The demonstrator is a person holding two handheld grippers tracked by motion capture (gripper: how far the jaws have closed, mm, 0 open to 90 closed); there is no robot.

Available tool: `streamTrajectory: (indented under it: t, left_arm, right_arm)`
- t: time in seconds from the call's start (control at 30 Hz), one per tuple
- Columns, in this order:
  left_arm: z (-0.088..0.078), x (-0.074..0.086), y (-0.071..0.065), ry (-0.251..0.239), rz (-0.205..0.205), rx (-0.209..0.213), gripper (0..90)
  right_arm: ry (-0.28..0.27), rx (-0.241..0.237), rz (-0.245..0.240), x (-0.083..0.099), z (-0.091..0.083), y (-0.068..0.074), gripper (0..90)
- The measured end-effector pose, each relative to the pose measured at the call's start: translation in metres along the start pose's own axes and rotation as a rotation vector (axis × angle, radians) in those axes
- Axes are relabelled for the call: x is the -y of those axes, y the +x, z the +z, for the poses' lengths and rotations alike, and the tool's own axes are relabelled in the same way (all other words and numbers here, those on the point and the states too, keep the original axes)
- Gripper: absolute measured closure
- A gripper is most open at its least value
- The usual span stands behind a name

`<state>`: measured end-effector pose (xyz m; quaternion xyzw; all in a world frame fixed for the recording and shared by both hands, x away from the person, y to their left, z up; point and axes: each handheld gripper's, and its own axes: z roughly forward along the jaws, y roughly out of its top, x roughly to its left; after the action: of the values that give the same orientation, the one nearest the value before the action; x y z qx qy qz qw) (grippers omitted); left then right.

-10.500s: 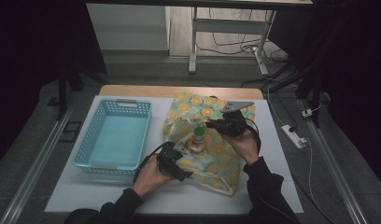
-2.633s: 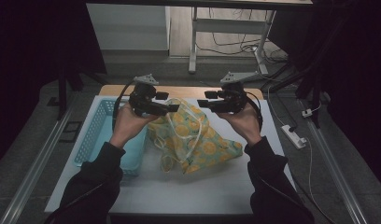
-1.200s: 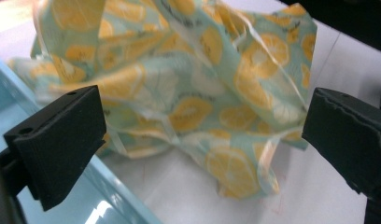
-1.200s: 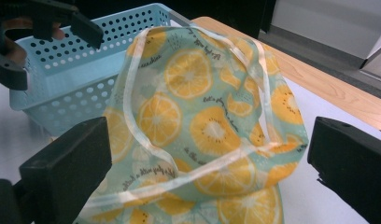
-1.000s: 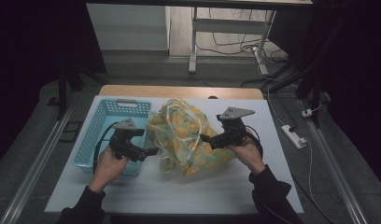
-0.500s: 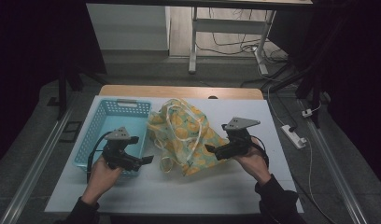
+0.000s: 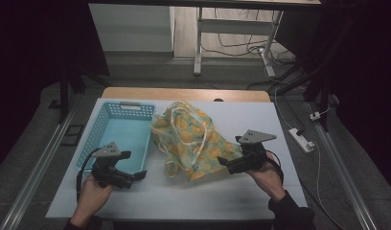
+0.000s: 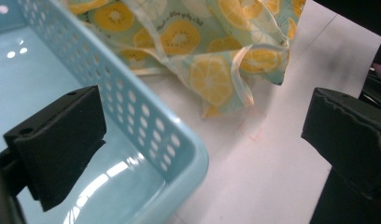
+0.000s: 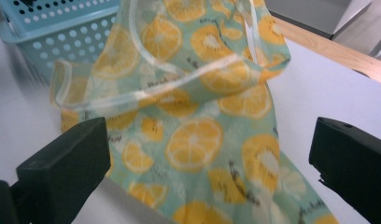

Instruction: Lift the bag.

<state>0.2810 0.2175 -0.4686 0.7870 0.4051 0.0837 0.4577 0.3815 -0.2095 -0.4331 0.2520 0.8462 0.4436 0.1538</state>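
On the white counter (image 7: 232, 201), between the two claws, lies the lemon-print bag (image 7: 196, 143), its long axis running diagonally from its far-left mouth toward the near right corner. From the high view its pale strap loops over the top; the left gripper view adds a knotted strap end beside the blue basket (image 8: 146, 121). Both the left claw (image 7: 136, 176) and right claw (image 7: 224, 165) gape wide, holding nothing, the right one just beside the bag's corner.
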Motion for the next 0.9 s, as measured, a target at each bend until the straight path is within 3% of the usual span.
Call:
streamTrajectory:
  t: [0.2,0.47,0.9]
  left_arm:
    - [-0.014,0.017,-0.002,-0.019,-0.027,-0.016,0.0]
    - [-0.031,0.037,-0.004,-0.049,-0.059,-0.049,0.1]
    - [-0.043,0.061,-0.009,-0.036,-0.081,-0.104,0.1]
  right_arm:
    - [0.018,0.024,0.011,0.019,-0.010,0.003,0.0]
    - [0.002,0.052,0.037,0.040,-0.027,0.006,0.0]
    - [0.016,0.128,0.064,0.072,-0.051,0.005,0.0]
